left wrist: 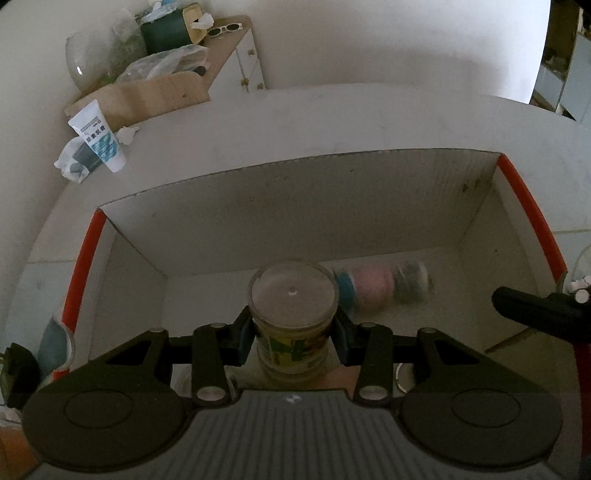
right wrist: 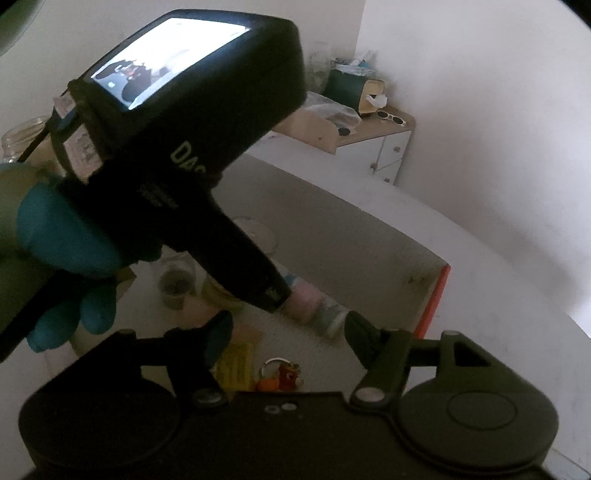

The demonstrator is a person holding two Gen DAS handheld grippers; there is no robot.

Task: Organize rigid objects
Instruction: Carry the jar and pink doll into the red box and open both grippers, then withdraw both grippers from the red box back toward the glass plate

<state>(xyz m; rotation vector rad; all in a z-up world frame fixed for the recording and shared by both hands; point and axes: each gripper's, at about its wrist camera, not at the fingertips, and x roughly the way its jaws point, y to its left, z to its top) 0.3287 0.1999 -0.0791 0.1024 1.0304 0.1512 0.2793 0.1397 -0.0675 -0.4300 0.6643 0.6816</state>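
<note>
In the left wrist view my left gripper (left wrist: 293, 332) is shut on a clear lidded jar (left wrist: 293, 306) with a yellow and green label. It holds the jar upright, low inside a white cardboard box (left wrist: 295, 206) with red edges. A pink and blue bottle (left wrist: 380, 291) lies on its side on the box floor just behind the jar. The right wrist view shows my right gripper (right wrist: 288, 328) open over the box (right wrist: 436, 302) with nothing between its fingers. A hand in a blue glove (right wrist: 55, 229) holds the left gripper (right wrist: 192, 110), which hides most of the jar.
On the box floor under the right gripper lie a yellow packet (right wrist: 236, 362), a key ring with a red charm (right wrist: 280, 373) and a small jar of dark contents (right wrist: 177, 284). A white tube (left wrist: 98, 136) stands on the table beyond. White sunglasses (left wrist: 225, 29) rest on a small cabinet.
</note>
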